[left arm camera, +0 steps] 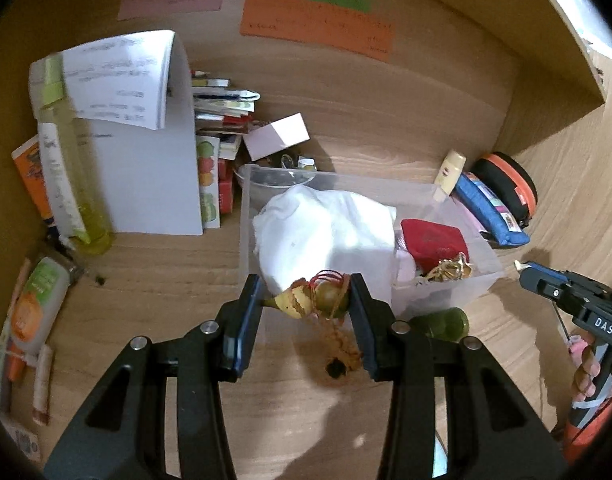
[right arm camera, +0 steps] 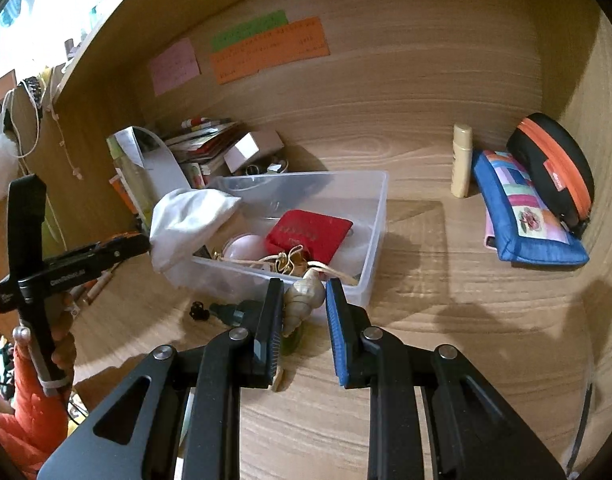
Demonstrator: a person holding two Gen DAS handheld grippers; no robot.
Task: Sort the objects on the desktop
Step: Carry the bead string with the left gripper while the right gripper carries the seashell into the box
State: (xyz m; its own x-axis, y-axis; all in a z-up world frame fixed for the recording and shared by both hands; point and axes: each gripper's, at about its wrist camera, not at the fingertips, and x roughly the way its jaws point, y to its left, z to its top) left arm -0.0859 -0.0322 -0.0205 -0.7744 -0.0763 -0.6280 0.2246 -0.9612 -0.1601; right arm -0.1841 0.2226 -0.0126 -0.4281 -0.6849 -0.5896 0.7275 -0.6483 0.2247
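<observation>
A clear plastic bin [left arm camera: 482, 276] [right arm camera: 380, 216] stands mid-desk holding a white cloth [left arm camera: 326, 232] [right arm camera: 186, 216], a red pouch [left arm camera: 434, 240] [right arm camera: 308, 232] and a gold trinket [left arm camera: 452, 268]. My left gripper [left arm camera: 306, 300] is shut on a yellow-green ornament with a red coil [left arm camera: 314, 300], held over the bin's near wall; its tassel [left arm camera: 342, 344] hangs below. My right gripper [right arm camera: 304, 300] is shut on a pale spiral seashell [right arm camera: 304, 296], just before the bin's near edge. The right gripper also shows at the left wrist view's right edge [left arm camera: 566, 296].
A small green bottle [left arm camera: 442, 324] [right arm camera: 234, 312] lies beside the bin's near wall. Blue pouch [right arm camera: 522, 212], black-orange case [right arm camera: 554, 168] and cream tube [right arm camera: 462, 160] sit at right. Books, papers [left arm camera: 146, 128] and a tall yellow-green bottle [left arm camera: 66, 152] stand at left.
</observation>
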